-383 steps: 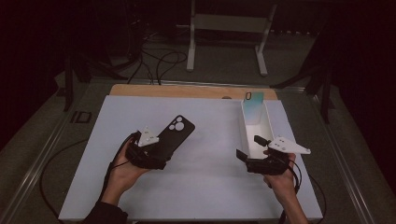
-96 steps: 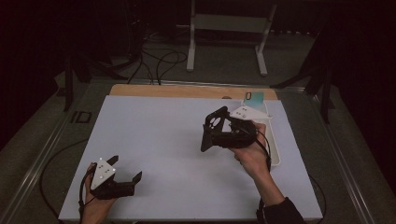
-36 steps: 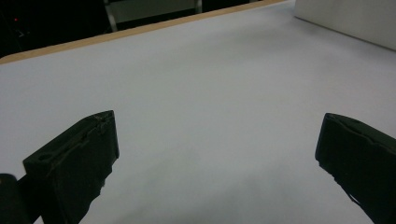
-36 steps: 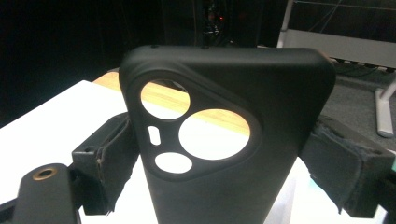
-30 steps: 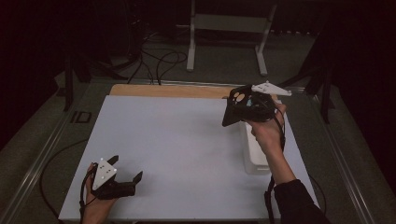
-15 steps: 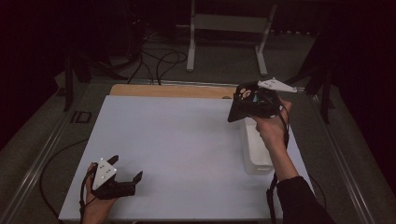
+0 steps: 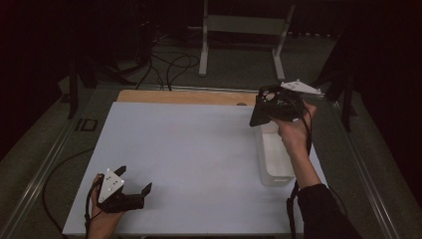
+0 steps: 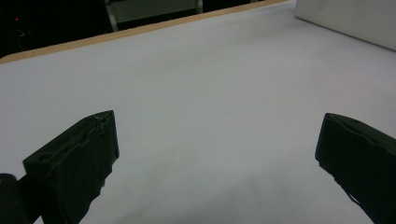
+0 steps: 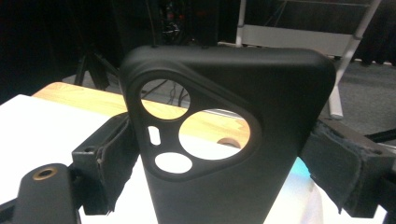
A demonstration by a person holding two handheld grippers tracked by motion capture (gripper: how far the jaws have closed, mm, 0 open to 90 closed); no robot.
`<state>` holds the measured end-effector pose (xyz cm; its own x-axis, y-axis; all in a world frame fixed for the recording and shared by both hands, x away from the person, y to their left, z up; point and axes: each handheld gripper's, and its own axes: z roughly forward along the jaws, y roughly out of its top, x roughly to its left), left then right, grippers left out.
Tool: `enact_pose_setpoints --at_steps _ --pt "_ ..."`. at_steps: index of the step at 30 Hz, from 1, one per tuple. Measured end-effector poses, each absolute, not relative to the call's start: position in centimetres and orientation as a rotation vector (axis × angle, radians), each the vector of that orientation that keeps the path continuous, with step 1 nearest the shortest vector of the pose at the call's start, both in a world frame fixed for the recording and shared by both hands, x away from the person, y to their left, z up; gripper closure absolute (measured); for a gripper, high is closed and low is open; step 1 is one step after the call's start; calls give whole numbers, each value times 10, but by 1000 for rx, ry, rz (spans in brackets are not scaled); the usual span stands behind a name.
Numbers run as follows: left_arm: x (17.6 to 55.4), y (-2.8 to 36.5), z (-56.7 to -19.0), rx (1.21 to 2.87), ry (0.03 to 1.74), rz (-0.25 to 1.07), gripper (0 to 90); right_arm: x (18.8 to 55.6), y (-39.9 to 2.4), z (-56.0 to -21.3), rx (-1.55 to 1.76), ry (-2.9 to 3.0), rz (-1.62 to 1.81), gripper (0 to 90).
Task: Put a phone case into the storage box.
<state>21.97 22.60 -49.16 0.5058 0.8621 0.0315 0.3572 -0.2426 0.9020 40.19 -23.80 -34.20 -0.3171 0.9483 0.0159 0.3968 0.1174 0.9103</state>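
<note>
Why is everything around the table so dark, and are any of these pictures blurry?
High view: light falls on the white table; the floor beyond is dim. Left gripper view: the near claw looks soft and the table glows evenly. Right gripper view: the black phone case is fairly sharp, the background dark.

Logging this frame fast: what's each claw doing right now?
Left claw: open, holding nothing, low over the table.
Right claw: shut on the black phone case, raised above the white box.

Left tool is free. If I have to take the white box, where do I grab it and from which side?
Grip one long side wall of the white box from above, one jaw inside and one outside. It lies open-topped and lengthwise on the table's right side, likely too wide to span. The left tool is open; the right tool holds the phone case.
</note>
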Motion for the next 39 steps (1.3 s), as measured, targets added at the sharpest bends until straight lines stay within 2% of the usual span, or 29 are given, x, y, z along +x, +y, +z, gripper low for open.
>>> enact_pose_setpoints --at_steps 31,39 --pt "219 226 -491 1817 1019 685 0 424 -269 -362 1427 1705 1045 143" --pt "219 226 -491 1815 1018 684 0 431 -274 -377 1485 1700 1005 142"
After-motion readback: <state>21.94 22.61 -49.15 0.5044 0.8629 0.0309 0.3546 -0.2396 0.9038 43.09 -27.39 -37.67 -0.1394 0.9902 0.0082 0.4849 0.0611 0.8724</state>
